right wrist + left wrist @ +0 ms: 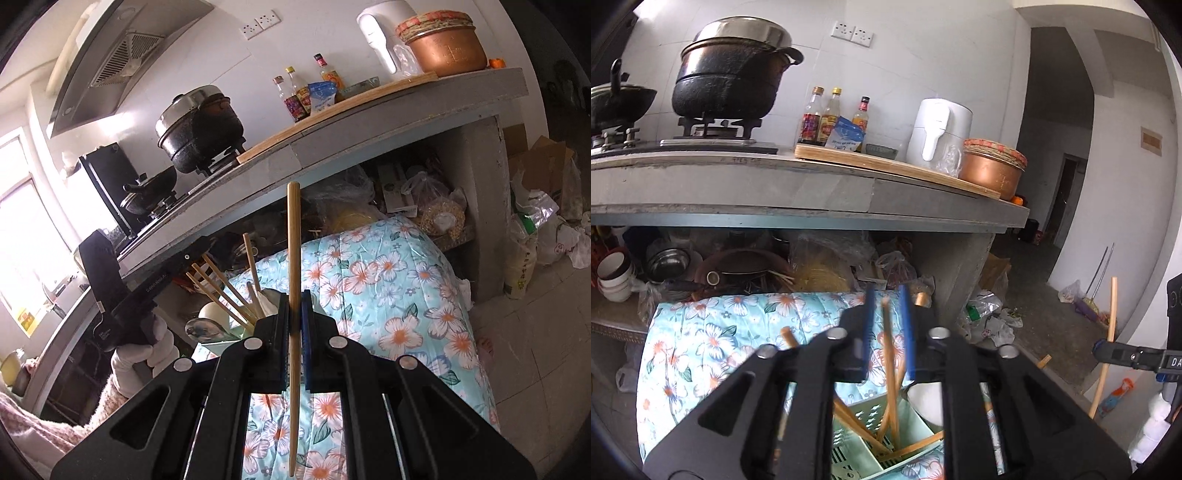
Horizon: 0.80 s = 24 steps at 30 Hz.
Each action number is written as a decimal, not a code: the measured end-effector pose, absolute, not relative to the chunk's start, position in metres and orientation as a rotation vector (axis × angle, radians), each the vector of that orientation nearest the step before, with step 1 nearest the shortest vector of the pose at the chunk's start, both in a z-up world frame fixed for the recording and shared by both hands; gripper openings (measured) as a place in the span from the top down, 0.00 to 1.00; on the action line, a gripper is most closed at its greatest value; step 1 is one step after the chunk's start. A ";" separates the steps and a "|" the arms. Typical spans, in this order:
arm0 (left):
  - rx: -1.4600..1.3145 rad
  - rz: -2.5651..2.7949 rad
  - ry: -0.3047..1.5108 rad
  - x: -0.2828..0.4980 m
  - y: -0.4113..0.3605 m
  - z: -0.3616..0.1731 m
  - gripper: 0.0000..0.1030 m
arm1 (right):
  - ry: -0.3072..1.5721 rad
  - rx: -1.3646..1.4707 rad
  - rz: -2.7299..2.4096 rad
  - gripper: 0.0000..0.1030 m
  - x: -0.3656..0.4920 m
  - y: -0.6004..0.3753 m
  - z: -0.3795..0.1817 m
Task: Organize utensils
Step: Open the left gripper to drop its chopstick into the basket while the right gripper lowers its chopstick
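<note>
My right gripper (294, 295) is shut on a wooden chopstick (294, 258), held upright above the floral cloth (388, 295). It also shows at the right edge of the left wrist view (1106, 350). My left gripper (886, 295) is open above a pale green utensil caddy (871, 439) that holds several wooden chopsticks (892, 387); one blurred chopstick stands between its fingers without being gripped. The caddy's chopsticks (225, 291) show left of the right gripper, with a white spoon (212, 312) beside them.
A grey counter (812, 192) carries a black pot (731, 74), sauce bottles (831, 114), a white kettle (940, 133) and a copper pot (991, 170). Bowls and bags crowd the shelf (665, 266) under it. Bags lie on the floor (990, 321).
</note>
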<state>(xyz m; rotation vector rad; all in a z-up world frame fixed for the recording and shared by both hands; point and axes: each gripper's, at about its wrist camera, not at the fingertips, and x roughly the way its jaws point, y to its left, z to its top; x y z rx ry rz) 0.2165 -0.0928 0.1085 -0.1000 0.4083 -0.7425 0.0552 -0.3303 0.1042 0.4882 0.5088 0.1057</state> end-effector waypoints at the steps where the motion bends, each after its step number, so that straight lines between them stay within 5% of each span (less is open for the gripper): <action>1: -0.113 -0.740 0.401 0.214 -0.088 0.109 0.76 | 0.498 0.475 0.114 0.94 0.057 -0.327 0.109; 12: -0.194 -0.744 0.352 0.170 -0.030 0.119 0.41 | 0.310 0.282 0.236 0.94 0.095 -0.285 0.178; 24: -0.128 -0.775 0.528 0.128 -0.001 0.058 0.34 | 0.299 0.023 0.215 0.94 0.173 -0.227 0.157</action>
